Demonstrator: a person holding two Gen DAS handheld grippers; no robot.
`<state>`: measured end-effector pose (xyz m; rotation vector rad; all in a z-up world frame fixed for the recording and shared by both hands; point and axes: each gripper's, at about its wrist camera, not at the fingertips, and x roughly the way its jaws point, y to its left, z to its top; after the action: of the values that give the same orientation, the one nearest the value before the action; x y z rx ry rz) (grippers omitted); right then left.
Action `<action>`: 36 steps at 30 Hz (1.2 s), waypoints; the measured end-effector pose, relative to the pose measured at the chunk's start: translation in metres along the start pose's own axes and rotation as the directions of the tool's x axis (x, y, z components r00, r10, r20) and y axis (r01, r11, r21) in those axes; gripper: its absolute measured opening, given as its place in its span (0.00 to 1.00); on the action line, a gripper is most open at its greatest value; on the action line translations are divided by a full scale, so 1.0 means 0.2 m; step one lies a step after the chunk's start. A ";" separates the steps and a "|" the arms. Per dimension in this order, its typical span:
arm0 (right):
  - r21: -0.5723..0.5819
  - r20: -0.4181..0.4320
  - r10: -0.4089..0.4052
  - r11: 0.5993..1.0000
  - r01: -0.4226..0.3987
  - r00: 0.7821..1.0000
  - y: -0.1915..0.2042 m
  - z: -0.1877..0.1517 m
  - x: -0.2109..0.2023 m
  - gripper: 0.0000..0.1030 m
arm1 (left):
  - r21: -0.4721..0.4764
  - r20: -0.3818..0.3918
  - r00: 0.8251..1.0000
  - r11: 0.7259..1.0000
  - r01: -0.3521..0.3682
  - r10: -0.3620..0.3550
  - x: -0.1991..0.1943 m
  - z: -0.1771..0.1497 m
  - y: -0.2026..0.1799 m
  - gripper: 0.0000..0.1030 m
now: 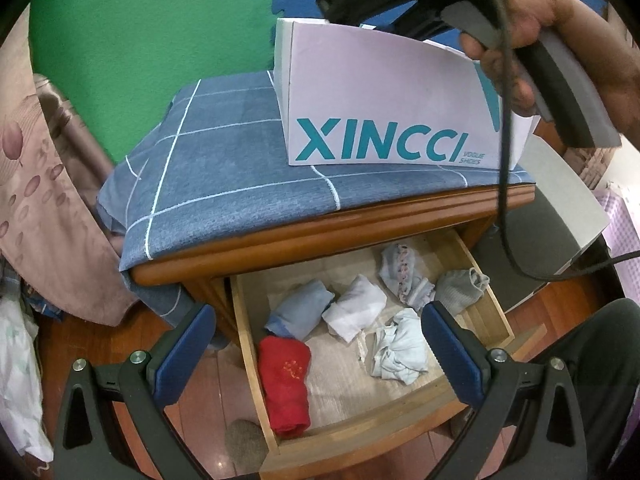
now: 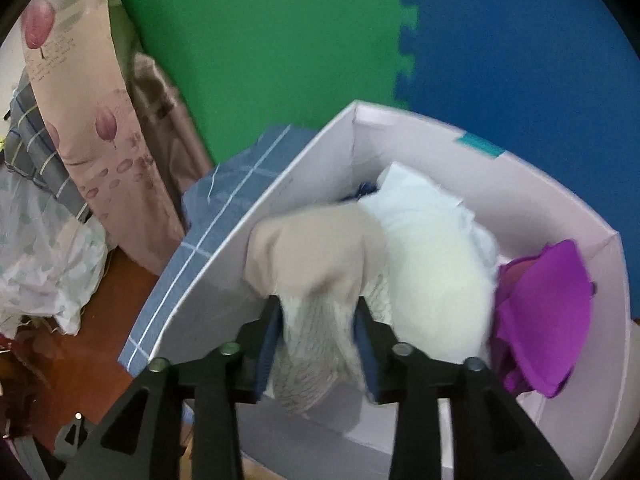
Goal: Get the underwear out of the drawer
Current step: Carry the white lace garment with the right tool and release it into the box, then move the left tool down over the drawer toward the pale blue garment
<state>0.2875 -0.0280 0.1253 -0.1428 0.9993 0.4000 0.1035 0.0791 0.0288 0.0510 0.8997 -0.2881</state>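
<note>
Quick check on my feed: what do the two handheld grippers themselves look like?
Both the left gripper and the right gripper have black triangular-cutout linkages with silver pivot bolts and blue pads. The right one has a grey-and-black handle and a black cable.

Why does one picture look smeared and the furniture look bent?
Right wrist view: the beige garment between the right gripper fingers and the white box rim are motion-blurred. Left wrist view: sharp, but the fisheye lens bows the drawer edges and darkens the corners.
</note>
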 end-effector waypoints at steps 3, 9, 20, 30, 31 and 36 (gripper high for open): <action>0.017 0.114 0.052 0.998 -0.054 0.992 -0.03 -0.03 -0.13 0.41 | 0.000 -0.007 1.000 1.000 -0.004 0.004 0.01 0.00 0.00 0.99; 0.019 0.364 0.168 0.982 -0.187 0.916 -0.10 -0.23 -0.49 0.43 | 0.010 -0.023 1.000 1.000 -0.017 0.017 0.02 0.00 -0.01 0.99; 0.188 0.331 0.138 0.960 -0.209 0.933 -0.60 -1.12 -0.59 0.44 | 0.042 -0.078 0.996 0.999 -0.027 0.031 0.08 -0.02 -0.04 0.99; 0.490 0.427 0.108 0.806 -0.330 0.898 -1.02 -1.42 -0.62 0.46 | 0.124 -0.279 0.960 0.990 0.070 -0.033 0.32 -0.07 -0.30 0.99; 0.492 0.430 0.118 0.801 -0.342 0.895 -1.02 -1.42 -0.61 0.46 | 0.123 -0.297 0.954 0.989 0.079 -0.039 0.36 -0.08 -0.34 0.99; 0.470 0.437 0.161 0.798 -0.377 0.885 -1.03 -1.46 -0.63 0.46 | 0.071 -0.401 0.914 0.992 0.100 -0.064 0.57 -0.10 -0.45 0.99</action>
<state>0.0777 -0.3374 0.0610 0.5929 0.7128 0.3738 0.1297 -0.0289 -0.0654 0.1606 1.2976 -0.4058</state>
